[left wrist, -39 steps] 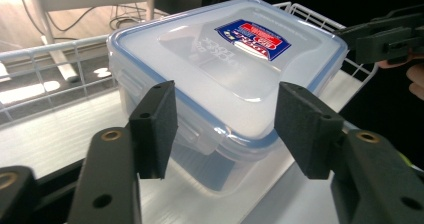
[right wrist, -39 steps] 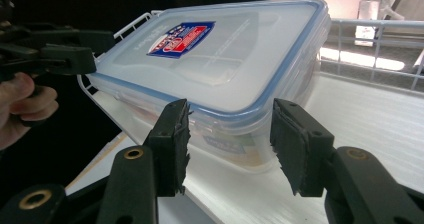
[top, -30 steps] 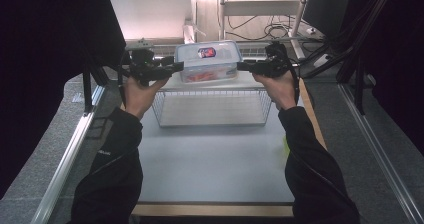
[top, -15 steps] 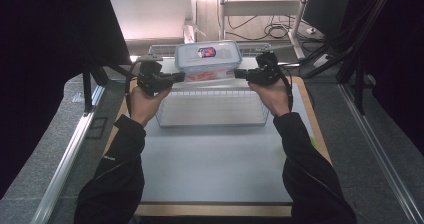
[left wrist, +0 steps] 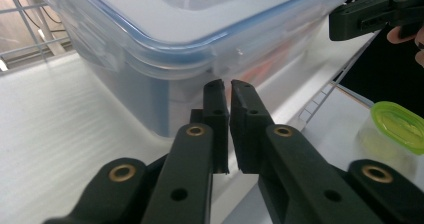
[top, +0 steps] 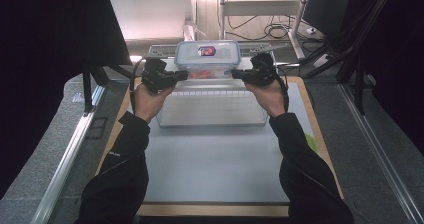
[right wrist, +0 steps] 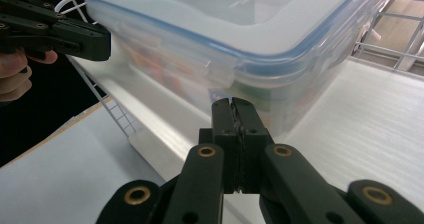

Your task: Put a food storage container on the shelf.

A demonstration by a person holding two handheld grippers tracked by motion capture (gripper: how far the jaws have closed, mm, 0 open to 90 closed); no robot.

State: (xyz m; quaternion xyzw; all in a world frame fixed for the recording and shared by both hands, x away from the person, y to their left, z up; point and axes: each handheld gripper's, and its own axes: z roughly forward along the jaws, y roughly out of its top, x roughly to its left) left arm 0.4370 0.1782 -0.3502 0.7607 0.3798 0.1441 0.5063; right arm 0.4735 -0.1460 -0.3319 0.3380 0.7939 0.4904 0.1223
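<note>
Clear plastic lidded container (top: 207, 59) with blue seal sits in white wire basket (top: 212, 109), at its far end. Left gripper (top: 181, 75) and right gripper (top: 236, 74) flank it, tips against its short sides, jaws pressed together, pinching nothing, having just closed.

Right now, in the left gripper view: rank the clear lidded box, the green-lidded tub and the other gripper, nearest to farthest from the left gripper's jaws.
1. Clear lidded box: just ahead of the left gripper, tips at its near wall, whose jaws are nearly closed.
2. Green-lidded tub: low at the right, on the mat.
3. Right gripper: top right, at the box's far end.
Two and three are close; ranking is tentative.
</note>
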